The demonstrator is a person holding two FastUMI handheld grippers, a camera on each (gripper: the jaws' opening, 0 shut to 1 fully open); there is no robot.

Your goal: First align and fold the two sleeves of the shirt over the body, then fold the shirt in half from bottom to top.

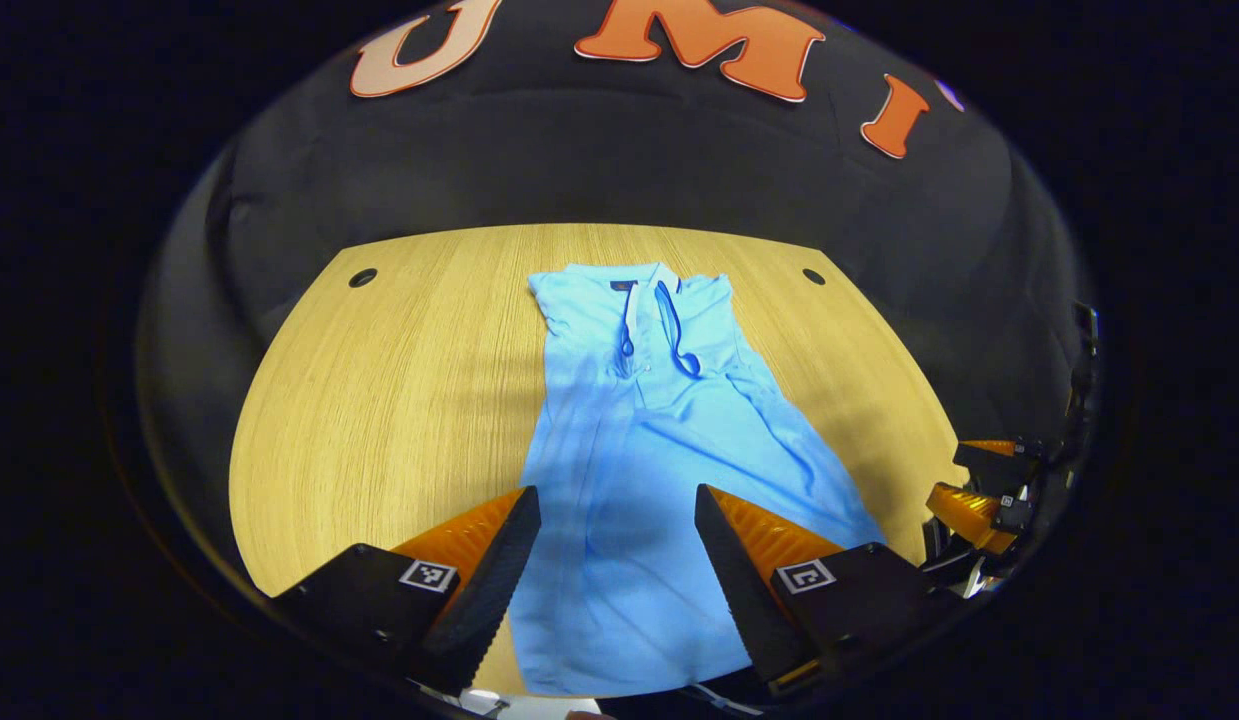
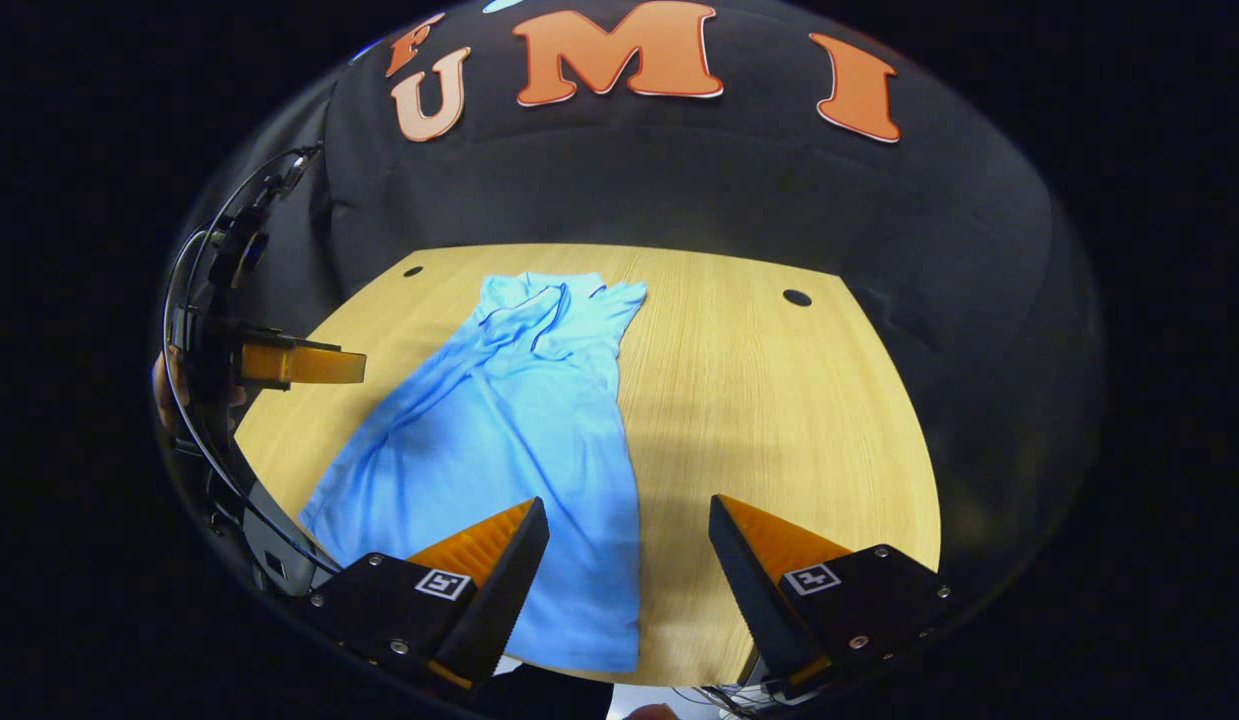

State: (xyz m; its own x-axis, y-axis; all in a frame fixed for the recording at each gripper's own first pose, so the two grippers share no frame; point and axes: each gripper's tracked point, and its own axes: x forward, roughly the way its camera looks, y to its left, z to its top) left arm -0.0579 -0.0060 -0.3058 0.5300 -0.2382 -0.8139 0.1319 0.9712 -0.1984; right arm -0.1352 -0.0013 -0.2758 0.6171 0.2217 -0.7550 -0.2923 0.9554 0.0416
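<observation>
On the wooden table [image 1: 399, 380] lies 1 blue shirt [image 1: 639, 460]; 2 hand-held grippers, left [image 1: 616, 500] and right [image 2: 629, 515], hover spread.

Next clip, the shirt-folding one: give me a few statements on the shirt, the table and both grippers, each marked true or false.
1. The light blue collared shirt lies on the round pale wooden table. True.
2. The left gripper is shut on the shirt's hem. False: its jaws stand wide apart with cloth showing between them, gripping nothing.
3. The right gripper is open. True.
4. The shirt is already folded in half from bottom to top. False: it lies full length, collar at the far end and hem at the near edge.
5. The collar end points towards the black cloth wall. True.
6. A cup stands beside the shirt. False: only the shirt lies on the tabletop.
</observation>
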